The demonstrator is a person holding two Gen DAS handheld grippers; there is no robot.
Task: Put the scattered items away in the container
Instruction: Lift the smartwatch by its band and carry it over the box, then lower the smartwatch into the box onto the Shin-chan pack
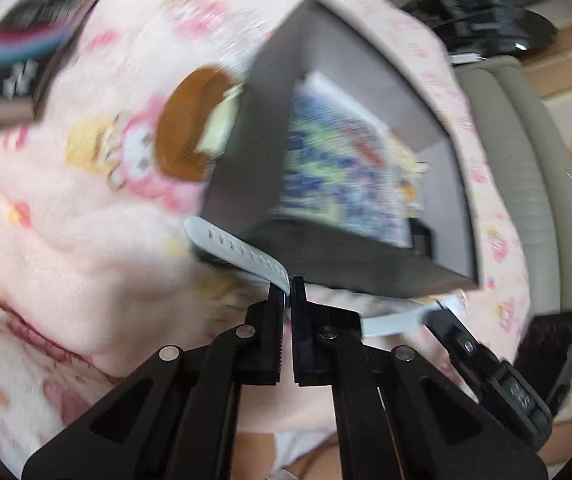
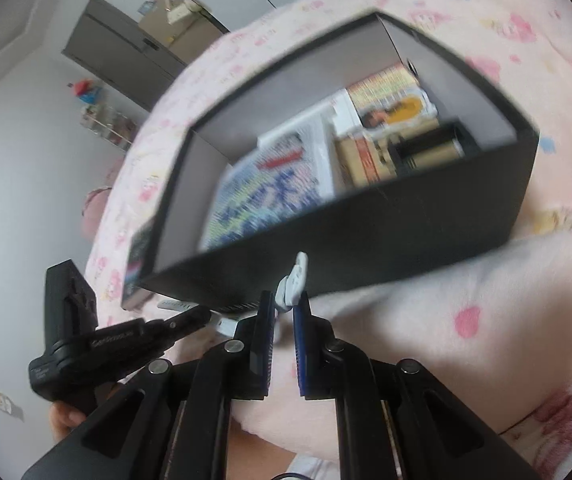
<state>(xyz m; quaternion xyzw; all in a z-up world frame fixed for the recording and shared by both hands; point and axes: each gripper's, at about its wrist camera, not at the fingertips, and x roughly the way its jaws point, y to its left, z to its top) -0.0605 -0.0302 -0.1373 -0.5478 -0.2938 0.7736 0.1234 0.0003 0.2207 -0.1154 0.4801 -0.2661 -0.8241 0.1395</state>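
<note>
The left gripper [image 1: 287,292] pinches a white strap [image 1: 241,254] just before the black box [image 1: 245,152]. The right gripper [image 2: 286,306] pinches its other end.

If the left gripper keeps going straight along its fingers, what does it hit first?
Most likely the black box's near outer wall, just beyond the left gripper, which is shut on a white strap. Depth is unclear under motion blur.

The blanket [image 1: 85,208] is pale pink with cartoon prints. The box [image 2: 366,232] is black outside, grey inside. The strap [image 1: 241,252] is white; a round dish [image 1: 181,128] is brown.
</note>
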